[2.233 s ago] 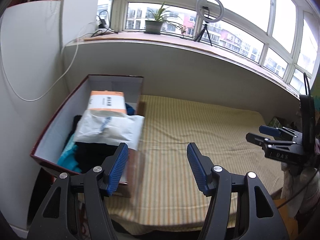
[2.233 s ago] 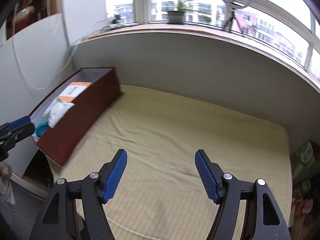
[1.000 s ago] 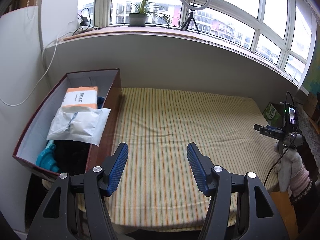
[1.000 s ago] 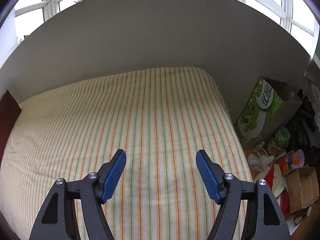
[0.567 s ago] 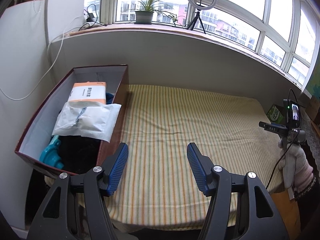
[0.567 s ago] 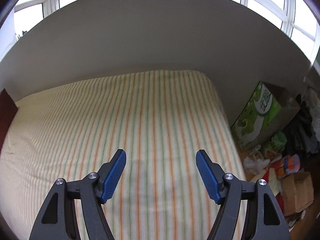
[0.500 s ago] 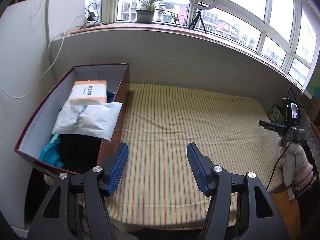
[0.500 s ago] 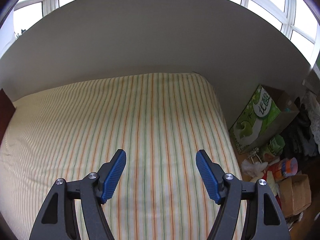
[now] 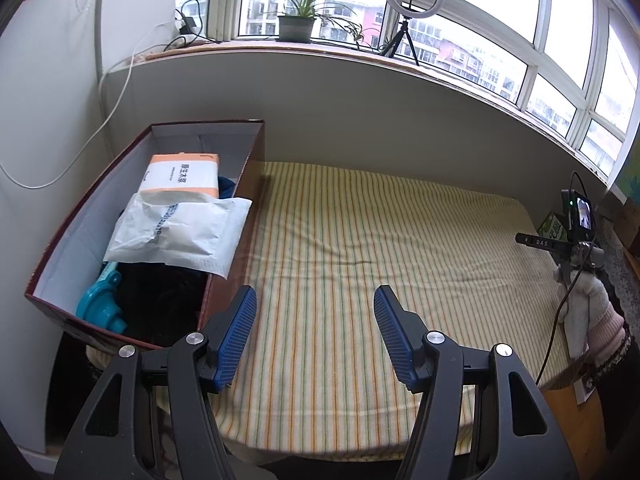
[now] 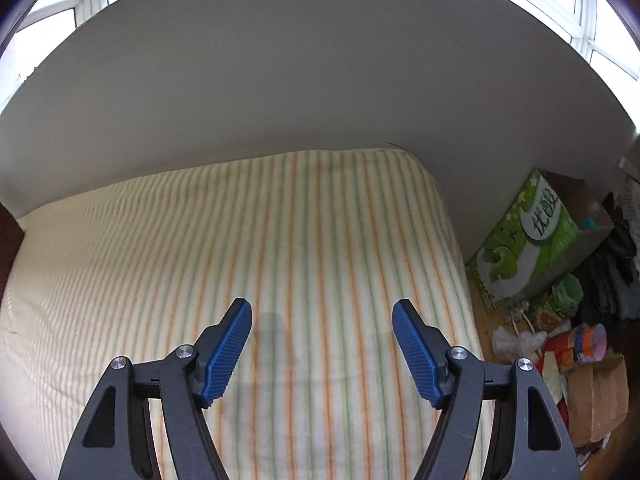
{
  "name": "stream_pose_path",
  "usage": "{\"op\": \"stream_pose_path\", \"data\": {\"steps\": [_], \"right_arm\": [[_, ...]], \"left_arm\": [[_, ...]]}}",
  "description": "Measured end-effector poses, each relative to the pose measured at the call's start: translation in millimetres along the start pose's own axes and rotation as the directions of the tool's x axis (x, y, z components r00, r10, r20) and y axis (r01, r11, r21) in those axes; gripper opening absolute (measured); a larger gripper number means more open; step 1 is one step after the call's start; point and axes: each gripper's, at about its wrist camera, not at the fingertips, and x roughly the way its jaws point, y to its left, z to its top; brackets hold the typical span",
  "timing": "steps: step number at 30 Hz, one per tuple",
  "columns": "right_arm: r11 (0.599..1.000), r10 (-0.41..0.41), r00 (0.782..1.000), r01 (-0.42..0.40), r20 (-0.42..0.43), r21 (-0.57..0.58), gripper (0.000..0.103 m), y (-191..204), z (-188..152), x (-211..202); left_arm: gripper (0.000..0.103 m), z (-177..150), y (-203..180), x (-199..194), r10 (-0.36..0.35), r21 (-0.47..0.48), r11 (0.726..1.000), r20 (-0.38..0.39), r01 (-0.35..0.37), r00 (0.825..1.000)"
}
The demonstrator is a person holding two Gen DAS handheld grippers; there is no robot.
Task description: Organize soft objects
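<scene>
Box [image 9: 80, 216] lengthwise toward window, white pouch [image 9: 180, 236] across it, both jaws wide, empty

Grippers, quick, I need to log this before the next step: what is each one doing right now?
Left gripper: open, holding nothing, above the striped cloth.
Right gripper: open, holding nothing, over the same cloth.

My table [image 9: 360, 248] wears a cloth striped in yellow, orange and green, lightly creased near its middle. On its left end sits an open dark-red box [image 9: 248, 168], its near corner hanging past the table's edge.
</scene>
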Motion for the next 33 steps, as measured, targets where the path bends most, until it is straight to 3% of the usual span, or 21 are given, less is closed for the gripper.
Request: {"op": "stream_pose_path", "data": {"steps": [4,10,26,33], "right_arm": [[0.999,-0.042,0.999,0.042,0.005,0.003,0.069,1,4,7],[0.998,0.042,0.999,-0.043,-0.017,-0.034,0.07,11,6,12],[0.999,0.017,1.0,-0.017,-0.003,-0.039,0.073,13,6,11],[0.997,0.075,0.997,-0.075,0.029,-0.03,0.073,32,5,-15]], "left_arm": [[0.061,-1,-1,3,-0.003,0.003,1.0,-0.008,0.003,1.0],[0.061,0,2,6,-0.009,-0.003,1.0,-0.014,0.009,1.0],[0.061,3,-5,10,0.0,0.006,1.0,-0.004,0.0,1.0],[0.061,9,0,6,0.032,0.003,0.999,0.026,-0.032,0.999]]}}
